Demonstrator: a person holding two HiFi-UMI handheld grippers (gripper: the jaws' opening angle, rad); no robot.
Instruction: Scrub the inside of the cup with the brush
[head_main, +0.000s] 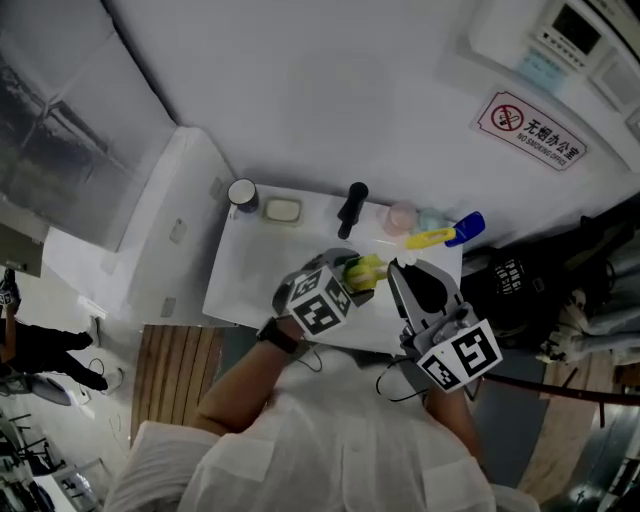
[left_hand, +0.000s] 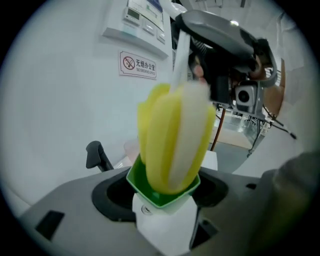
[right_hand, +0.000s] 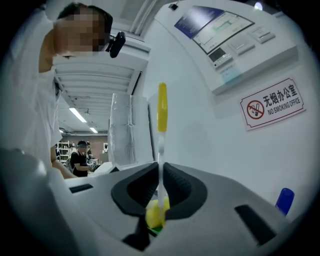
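Yellow head of brush (left_hand: 172, 135) in cup (left_hand: 160, 225) over desk (head_main: 250, 275) near edge
Left claw (left_hand: 165, 200) clamped wide on white green-rimmed cup, mouth facing away from it; right claw (right_hand: 161, 190) pinched narrow on thin handle, long axis upright across its pads, yellow tip up, foam head down

The left gripper (head_main: 352, 278) is clamped around the cup (left_hand: 165, 220); at its three o'clock, the right gripper (head_main: 408, 272) is closed on the brush (right_hand: 162, 107).
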